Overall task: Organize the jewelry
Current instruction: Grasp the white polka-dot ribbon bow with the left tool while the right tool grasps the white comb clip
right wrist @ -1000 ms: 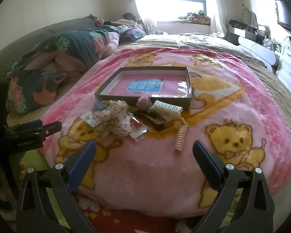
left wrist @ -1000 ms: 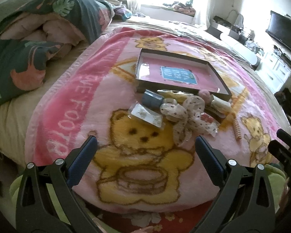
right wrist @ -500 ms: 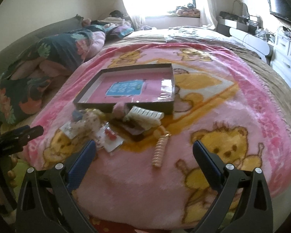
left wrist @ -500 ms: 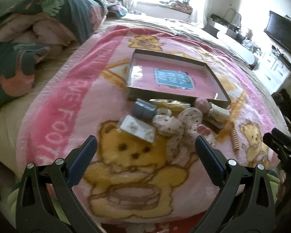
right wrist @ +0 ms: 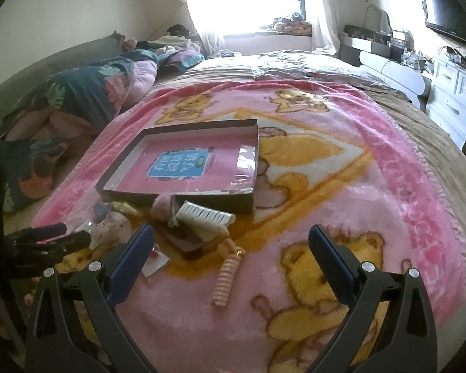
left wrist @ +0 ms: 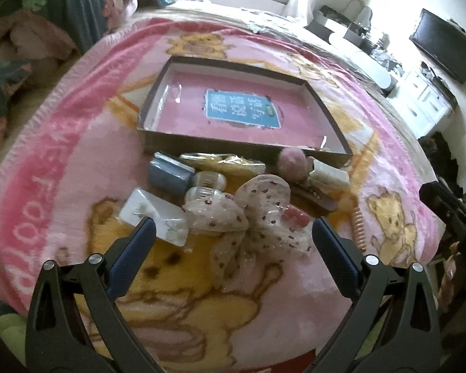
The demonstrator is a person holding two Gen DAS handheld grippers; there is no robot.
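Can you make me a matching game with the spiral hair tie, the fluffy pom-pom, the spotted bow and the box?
Things:
1. spiral hair tie
2. fluffy pom-pom
3. spotted bow
4. box

Clues:
A. nothing has been put inside it so far
B. lies between the left gripper's open fingers in its camera view
C. stretched out on the blanket, at the right edge of the pile
D. pink and round, against the box's front wall

Pairs: 1-C, 2-D, 3-B, 4-A

Both wrist views near bed edge, facing tray (left wrist: 242, 149) (right wrist: 183, 200); left probably closer.
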